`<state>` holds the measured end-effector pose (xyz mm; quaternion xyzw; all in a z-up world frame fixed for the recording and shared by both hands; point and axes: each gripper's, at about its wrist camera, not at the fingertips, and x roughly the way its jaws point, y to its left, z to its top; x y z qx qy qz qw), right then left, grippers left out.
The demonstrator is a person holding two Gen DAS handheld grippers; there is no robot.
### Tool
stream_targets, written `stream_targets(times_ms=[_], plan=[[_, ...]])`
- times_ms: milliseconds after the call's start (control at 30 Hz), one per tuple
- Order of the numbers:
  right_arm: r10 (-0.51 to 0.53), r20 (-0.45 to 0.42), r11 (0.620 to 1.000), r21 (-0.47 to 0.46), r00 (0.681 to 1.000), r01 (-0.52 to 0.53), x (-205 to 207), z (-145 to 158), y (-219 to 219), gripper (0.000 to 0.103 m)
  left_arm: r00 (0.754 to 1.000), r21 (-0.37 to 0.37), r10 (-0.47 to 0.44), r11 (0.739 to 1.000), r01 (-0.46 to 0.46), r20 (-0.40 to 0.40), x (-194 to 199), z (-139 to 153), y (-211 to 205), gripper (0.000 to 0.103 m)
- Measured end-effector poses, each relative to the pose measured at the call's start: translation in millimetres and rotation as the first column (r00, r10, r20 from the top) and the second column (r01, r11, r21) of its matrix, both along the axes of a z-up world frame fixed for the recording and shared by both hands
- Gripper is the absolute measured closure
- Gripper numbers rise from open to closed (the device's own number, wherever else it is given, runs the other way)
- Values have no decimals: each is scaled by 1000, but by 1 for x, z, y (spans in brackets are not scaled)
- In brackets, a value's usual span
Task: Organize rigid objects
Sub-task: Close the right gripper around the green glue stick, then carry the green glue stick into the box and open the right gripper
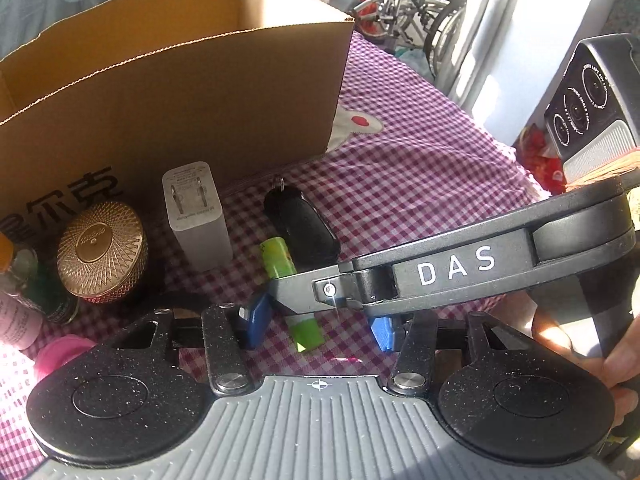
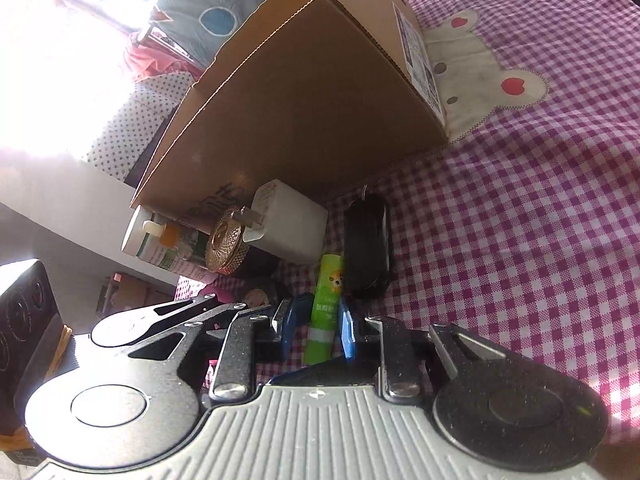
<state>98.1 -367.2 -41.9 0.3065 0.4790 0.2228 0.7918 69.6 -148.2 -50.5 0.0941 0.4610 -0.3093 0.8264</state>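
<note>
Jaws of right gripper point(image 2: 318, 330) straddle green tube point(image 2: 326, 308) before cardboard box point(image 2: 304, 112), unclosed, for pickup; left gripper point(image 1: 316, 326) likewise spread.

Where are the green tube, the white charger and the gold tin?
green tube point(image 2: 326, 312): right wrist view, on its printed label.
white charger point(image 1: 198, 220): left wrist view, on its front face below the prongs.
gold tin point(image 1: 100, 238): left wrist view, on its patterned lid.

Sunlit window point(image 1: 500, 20), wheelchairs point(image 1: 420, 0), gingham tablecloth point(image 1: 420, 168).
</note>
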Motion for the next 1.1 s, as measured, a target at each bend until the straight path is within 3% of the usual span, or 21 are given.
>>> stream_targets(times_ms=[300, 500, 833, 1100], plan=[[-28, -13, 999, 33, 1000, 28, -11, 4, -4, 81, 1000, 3, -8, 1000, 8, 22, -11, 6, 1, 53], [-39, 36, 999, 22, 999, 38, -26, 27, -3, 81, 997, -27, -12, 1000, 14, 71, -25, 26, 7, 53], [-10, 209, 1000, 3, 978, 10, -28, 104, 16, 81, 974, -68, 5, 998, 11, 226, -36, 87, 26, 52], [68, 318, 998, -29, 946, -62, 19, 166, 41, 81, 951, -113, 74, 993, -41, 302, -4, 141, 47, 52]])
